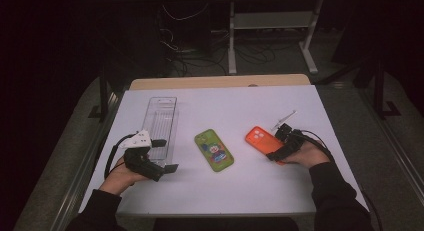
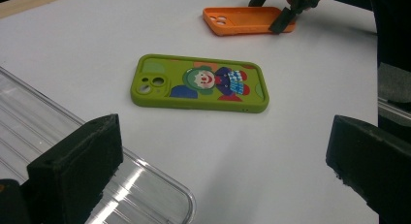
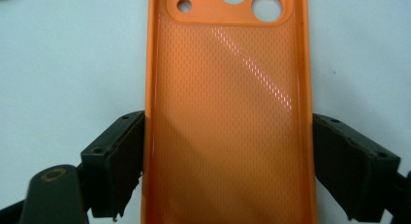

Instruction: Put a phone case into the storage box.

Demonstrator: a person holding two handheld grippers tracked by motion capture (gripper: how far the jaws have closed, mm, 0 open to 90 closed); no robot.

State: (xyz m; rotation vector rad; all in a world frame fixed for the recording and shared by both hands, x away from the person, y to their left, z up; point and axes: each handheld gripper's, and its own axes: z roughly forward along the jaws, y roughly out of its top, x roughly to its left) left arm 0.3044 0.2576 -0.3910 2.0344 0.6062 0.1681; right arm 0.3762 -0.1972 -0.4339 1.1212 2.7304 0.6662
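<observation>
An orange phone case (image 1: 260, 137) (image 3: 228, 78) lies inner side up on the white table (image 1: 240, 186), right of centre. My right gripper (image 1: 278, 143) (image 3: 228, 136) straddles its near end, one pad against each long edge, shut on it. In the left gripper view the same orange case (image 2: 242, 19) and right gripper (image 2: 271, 9) appear at the far top. A green phone case (image 1: 214, 150) (image 2: 198, 82) with a clown picture lies flat at the table's centre. My left gripper (image 1: 166, 155) (image 2: 223, 136) stands open with nothing between its fingers, at the near end of a clear plastic tray (image 1: 162, 116) (image 2: 29, 117).
The clear tray runs lengthwise along the table's left part. A wooden strip (image 1: 220, 82) borders the far table edge. Dark floor, cables and a desk frame (image 1: 232, 46) lie beyond it. Bare white surface separates the two cases.
</observation>
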